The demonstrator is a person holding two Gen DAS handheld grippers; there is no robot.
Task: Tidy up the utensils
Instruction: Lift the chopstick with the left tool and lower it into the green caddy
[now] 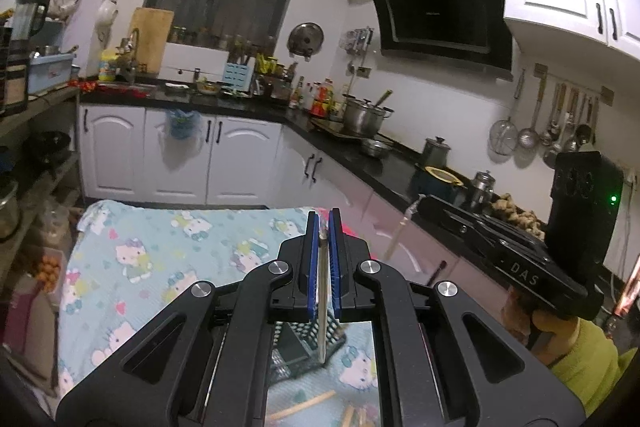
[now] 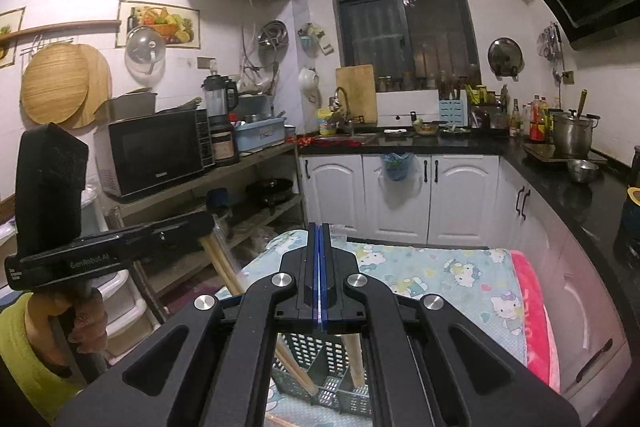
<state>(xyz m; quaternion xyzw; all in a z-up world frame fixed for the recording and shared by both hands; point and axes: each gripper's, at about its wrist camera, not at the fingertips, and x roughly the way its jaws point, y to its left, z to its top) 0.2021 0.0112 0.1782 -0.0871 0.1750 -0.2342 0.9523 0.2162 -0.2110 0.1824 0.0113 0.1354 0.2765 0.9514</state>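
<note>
My left gripper is shut on a long thin chopstick that hangs down between its blue pads. The chopstick's lower end reaches into a black perforated utensil basket below. In the right wrist view the left gripper is at the left, and its wooden stick slants down into the basket. My right gripper is shut, with a wooden chopstick hanging under it into the basket. The left wrist view shows the right gripper with that stick pinched at its tip.
The basket stands on a table under a cartoon-cat cloth, where loose wooden chopsticks lie near the front. A pink towel covers the table's right edge. Black counters with pots, white cabinets and a shelf holding a microwave surround the table.
</note>
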